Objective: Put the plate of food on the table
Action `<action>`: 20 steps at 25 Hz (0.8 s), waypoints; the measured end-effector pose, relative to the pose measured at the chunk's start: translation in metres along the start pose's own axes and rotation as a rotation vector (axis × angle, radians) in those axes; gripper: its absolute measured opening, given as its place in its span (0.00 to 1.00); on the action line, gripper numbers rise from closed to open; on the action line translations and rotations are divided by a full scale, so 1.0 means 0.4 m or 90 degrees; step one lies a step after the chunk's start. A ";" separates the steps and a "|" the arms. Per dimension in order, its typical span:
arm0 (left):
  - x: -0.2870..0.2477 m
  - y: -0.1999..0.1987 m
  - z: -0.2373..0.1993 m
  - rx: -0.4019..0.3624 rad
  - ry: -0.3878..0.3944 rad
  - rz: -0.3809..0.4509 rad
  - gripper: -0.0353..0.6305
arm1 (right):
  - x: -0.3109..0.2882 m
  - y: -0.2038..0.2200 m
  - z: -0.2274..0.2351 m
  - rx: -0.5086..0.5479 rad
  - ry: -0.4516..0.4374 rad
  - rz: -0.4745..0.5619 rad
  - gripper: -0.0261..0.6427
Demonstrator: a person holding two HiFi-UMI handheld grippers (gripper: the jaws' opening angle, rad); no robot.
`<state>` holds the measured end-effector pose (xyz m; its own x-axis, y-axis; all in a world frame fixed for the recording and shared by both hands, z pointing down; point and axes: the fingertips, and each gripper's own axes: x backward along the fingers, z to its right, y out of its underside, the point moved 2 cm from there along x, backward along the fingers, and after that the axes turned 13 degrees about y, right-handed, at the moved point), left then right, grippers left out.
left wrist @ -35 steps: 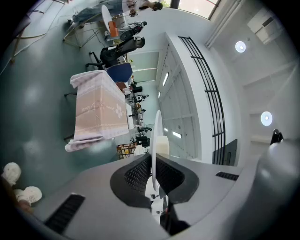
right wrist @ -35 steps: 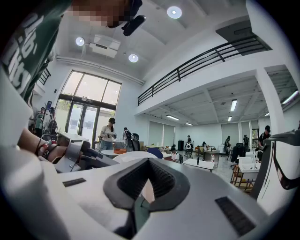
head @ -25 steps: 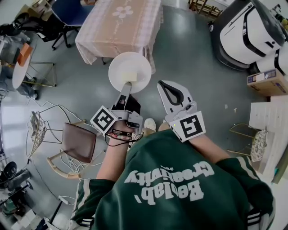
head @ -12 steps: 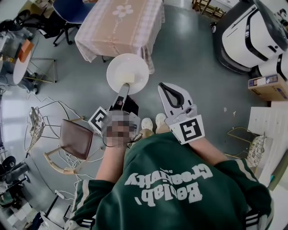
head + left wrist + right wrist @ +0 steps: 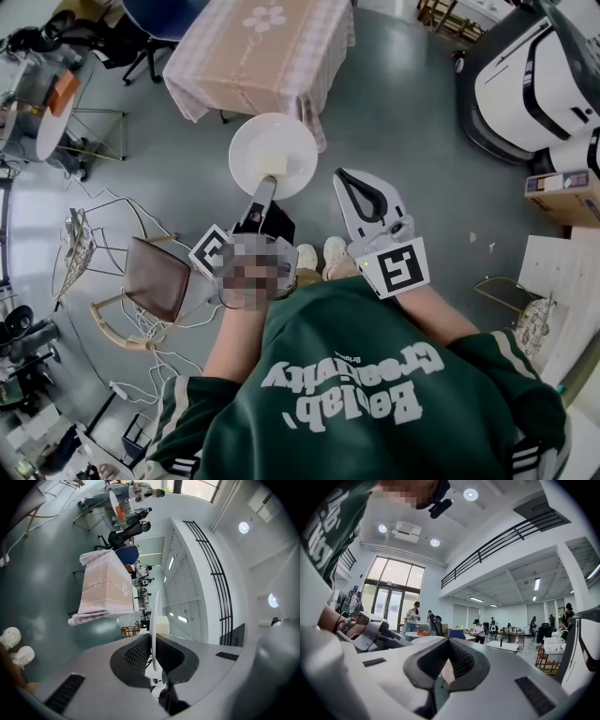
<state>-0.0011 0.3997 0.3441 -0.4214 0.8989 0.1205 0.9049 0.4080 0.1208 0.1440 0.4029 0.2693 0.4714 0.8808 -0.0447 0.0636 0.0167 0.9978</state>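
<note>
A white plate [image 5: 272, 145] with a pale block of food [image 5: 273, 166] on it hangs over the grey floor, just short of the table with the pink cloth [image 5: 253, 56]. My left gripper [image 5: 268, 181] is shut on the plate's near rim. In the left gripper view the plate [image 5: 154, 616] stands edge-on between the jaws of the left gripper [image 5: 153, 641], with the food [image 5: 162, 625] beside it and the table [image 5: 105, 590] ahead. My right gripper [image 5: 346, 175] is to the right of the plate, shut and empty. In its own view the right gripper [image 5: 449, 644] holds nothing.
A brown chair [image 5: 157, 279] stands at my left over loose cables. A large white machine [image 5: 539, 75] and a cardboard box [image 5: 562, 195] are at the right. A blue chair [image 5: 155, 14] is beyond the table. A wire chair [image 5: 525, 314] is at the near right.
Both grippers have moved a little forward toward the table, and the plate has gone with the left one. The grip on the rim is unchanged.
</note>
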 end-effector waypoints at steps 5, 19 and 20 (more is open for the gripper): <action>-0.016 0.042 -0.007 -0.002 0.002 0.009 0.09 | 0.014 0.009 0.047 -0.001 -0.003 0.010 0.06; -0.019 0.048 -0.001 -0.018 0.004 0.000 0.09 | 0.017 -0.001 0.086 0.000 0.008 0.024 0.06; -0.020 0.047 0.001 -0.017 0.006 0.002 0.09 | 0.016 -0.003 0.087 0.001 0.007 0.026 0.06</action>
<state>0.0194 0.4002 0.3452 -0.4193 0.8986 0.1294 0.9043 0.4008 0.1469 0.1775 0.3919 0.2662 0.4642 0.8857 -0.0027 0.0451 -0.0206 0.9988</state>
